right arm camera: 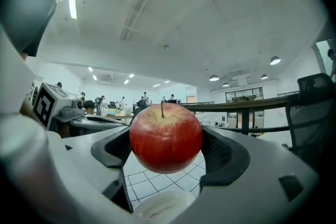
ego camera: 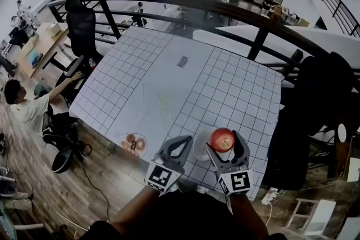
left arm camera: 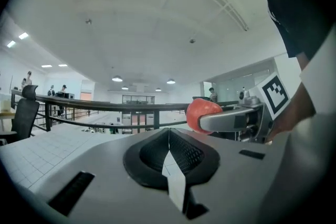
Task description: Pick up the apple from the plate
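Your right gripper (right arm camera: 166, 150) clamps the round red apple (right arm camera: 165, 136), stem up, just above the small white plate (right arm camera: 157, 207) at the gridded table's (ego camera: 169, 64) near edge. Your left gripper (left arm camera: 169, 157) sits beside it, jaws pressed together and empty.

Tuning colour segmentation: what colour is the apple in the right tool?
The apple is red, yellowish at its top; shows best in the right gripper view.

No words, numbers or brand names can be read anywhere. The cubes on the left gripper (ego camera: 181, 143) and the right gripper (ego camera: 223, 141) carry only black-and-white square markers. A small dark tag (ego camera: 182, 61) on the tabletop (ego camera: 225, 93) is too small to read.
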Motion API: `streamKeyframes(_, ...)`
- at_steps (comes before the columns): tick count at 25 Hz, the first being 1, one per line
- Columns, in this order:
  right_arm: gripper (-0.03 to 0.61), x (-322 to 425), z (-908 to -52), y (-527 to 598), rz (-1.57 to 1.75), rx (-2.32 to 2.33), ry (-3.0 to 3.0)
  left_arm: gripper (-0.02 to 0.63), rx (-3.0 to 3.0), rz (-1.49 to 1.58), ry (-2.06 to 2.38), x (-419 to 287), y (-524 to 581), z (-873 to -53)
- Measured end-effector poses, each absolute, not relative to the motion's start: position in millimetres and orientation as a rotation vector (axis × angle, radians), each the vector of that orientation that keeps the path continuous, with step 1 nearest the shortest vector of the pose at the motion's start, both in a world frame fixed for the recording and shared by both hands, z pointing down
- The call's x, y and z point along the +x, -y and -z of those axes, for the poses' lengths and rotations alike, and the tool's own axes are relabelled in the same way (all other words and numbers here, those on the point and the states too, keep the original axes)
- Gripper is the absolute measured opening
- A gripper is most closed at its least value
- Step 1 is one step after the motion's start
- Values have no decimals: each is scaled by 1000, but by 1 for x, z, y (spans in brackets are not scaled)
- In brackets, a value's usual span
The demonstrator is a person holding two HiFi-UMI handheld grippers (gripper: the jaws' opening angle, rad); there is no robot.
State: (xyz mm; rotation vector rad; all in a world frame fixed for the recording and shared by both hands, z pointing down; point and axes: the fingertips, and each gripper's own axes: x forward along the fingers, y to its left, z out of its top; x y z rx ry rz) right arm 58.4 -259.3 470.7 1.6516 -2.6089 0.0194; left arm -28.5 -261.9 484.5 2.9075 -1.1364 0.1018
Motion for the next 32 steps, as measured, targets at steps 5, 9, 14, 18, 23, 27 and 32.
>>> streamKeyframes(5,422,57,-462,256,13,1657,2595,23,2861,-3,1126,-34,269,-473)
streamKeyframes(9,422,59,-455,260,64,1689,2566,23,2881,-30,1124,-37,272,-474)
streamKeyframes(14,422,66,-456,262,64,1738,2525,23,2897,-28,1100,-35,274,-471)
streamKeyframes(18,422,68,-453,265,86,1769,2511,23,2905,-25,1081,-33,275,-470)
streamKeyframes(23,422,70,-447,267,94,1788,2516,23,2909,-8,1074,-31,276,-467)
streamKeyframes(27,422,69,-448,266,106,1783,2517,23,2913,-3,1069,-30,275,-466)
streamKeyframes(32,422,71,-449,266,86,1810,2524,23,2913,15,1052,-23,272,-462)
